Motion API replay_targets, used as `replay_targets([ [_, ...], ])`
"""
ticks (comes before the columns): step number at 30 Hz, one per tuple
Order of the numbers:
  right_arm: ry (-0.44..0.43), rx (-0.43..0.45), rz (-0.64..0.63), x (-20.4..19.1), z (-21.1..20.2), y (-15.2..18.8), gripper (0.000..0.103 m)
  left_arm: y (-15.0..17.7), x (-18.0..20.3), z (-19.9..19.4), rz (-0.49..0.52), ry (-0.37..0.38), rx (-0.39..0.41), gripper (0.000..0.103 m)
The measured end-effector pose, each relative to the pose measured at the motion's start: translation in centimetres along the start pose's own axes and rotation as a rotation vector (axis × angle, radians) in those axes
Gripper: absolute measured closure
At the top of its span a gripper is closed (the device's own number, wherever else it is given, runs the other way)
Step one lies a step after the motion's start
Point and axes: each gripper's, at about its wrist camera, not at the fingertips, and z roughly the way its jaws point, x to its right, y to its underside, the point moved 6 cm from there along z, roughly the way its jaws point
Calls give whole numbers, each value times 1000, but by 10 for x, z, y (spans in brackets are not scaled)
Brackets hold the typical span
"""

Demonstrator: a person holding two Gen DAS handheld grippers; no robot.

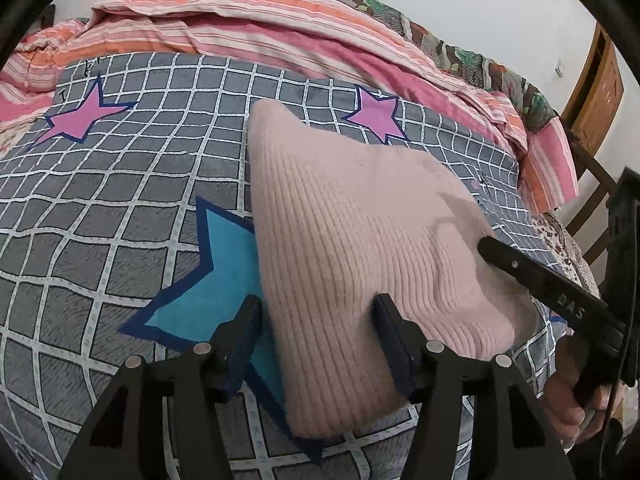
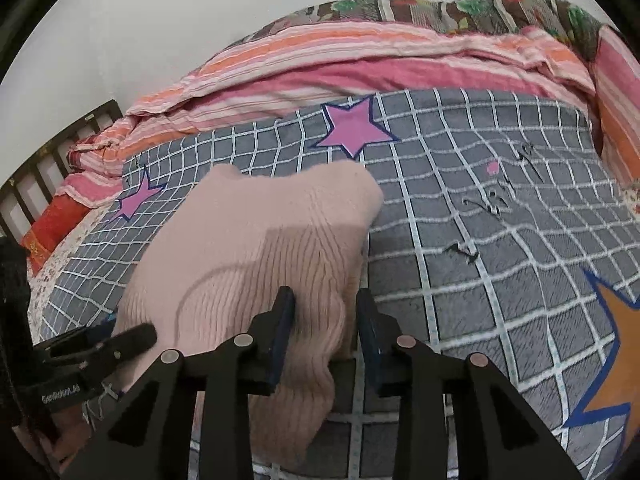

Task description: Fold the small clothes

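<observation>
A pale pink ribbed knit garment (image 1: 352,248) lies folded into a compact shape on the grey grid-patterned bedsheet (image 1: 120,208). My left gripper (image 1: 316,312) is open, its fingers straddling the garment's near left edge. My right gripper (image 1: 486,246) shows in the left wrist view at the garment's right side. In the right wrist view the garment (image 2: 248,240) lies ahead and left. My right gripper (image 2: 326,308) is open, with its fingers straddling the garment's near right edge. My left gripper (image 2: 140,336) shows at the lower left of that view.
A pink and orange striped quilt (image 1: 248,32) is bunched along the far side of the bed, with a floral blanket (image 2: 460,12) behind it. A wooden chair (image 1: 596,92) stands at the right. A dark slatted headboard (image 2: 48,160) is at the left.
</observation>
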Motion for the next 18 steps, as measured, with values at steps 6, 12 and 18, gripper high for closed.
replay_targets([
  [6,3,10,-63,-12,-1,-7,90,-3,0,-13,-5,-10,21,47],
  [12,-113,133,1,6,-38,-18,92,-12,-11,-40,-46,31,95,48],
  [18,-18,-12,41,15,3,2,88,-17,-11,-32,-33,7,61,50],
])
